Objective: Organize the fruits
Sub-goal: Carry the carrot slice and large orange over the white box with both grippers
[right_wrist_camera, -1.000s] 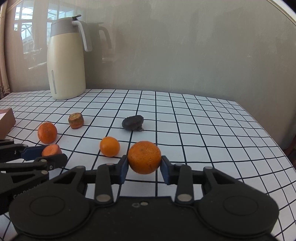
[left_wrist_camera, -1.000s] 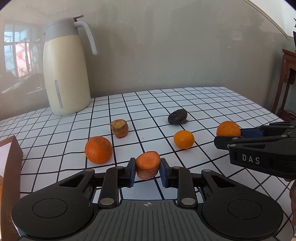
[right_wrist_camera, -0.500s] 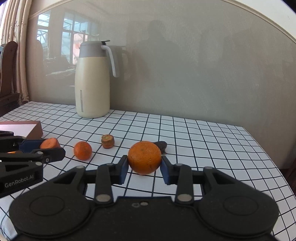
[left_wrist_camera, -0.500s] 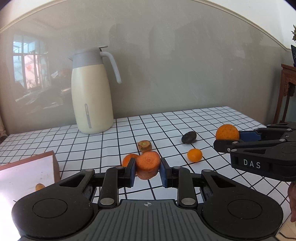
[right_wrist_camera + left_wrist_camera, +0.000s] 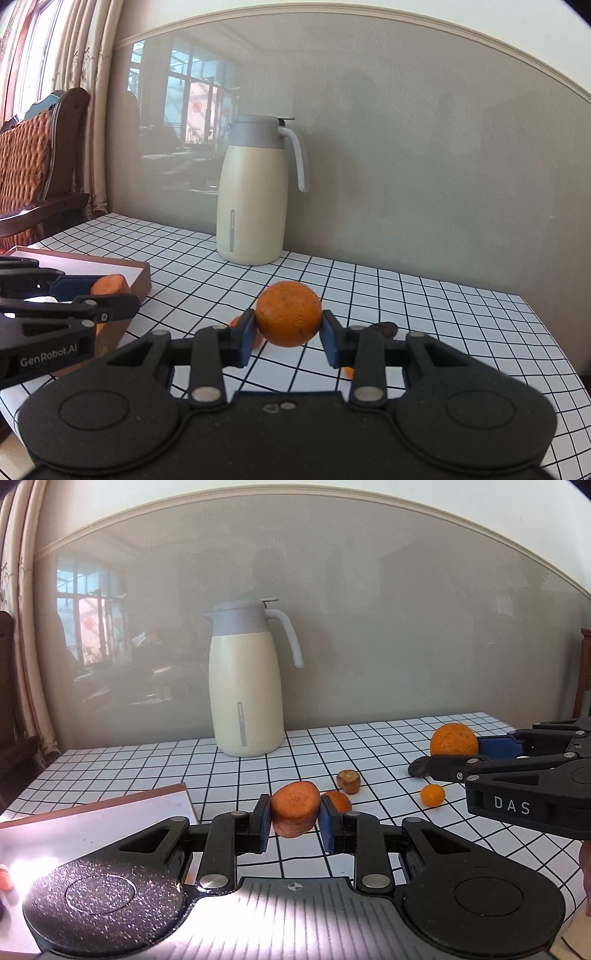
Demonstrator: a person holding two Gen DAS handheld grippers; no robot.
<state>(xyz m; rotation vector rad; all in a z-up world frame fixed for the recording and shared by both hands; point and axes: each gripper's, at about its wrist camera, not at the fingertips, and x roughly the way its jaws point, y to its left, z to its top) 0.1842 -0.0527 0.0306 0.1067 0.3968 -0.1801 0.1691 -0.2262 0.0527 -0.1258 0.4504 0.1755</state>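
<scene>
Left gripper (image 5: 294,818) clamped on carrot chunk (image 5: 295,808), lifted above checked table (image 5: 147,771) beside brown box (image 5: 110,812); right gripper (image 5: 289,334) clamped on large orange (image 5: 289,314), also aloft; small orange (image 5: 432,794) and carrot stub (image 5: 349,781) down on table, cream jug (image 5: 245,686) behind

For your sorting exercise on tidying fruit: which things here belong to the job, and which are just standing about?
Job:
left gripper with carrot chunk
right gripper with big orange
small orange
brown stub
dark fruit
box

Standing about:
jug
chair
</scene>
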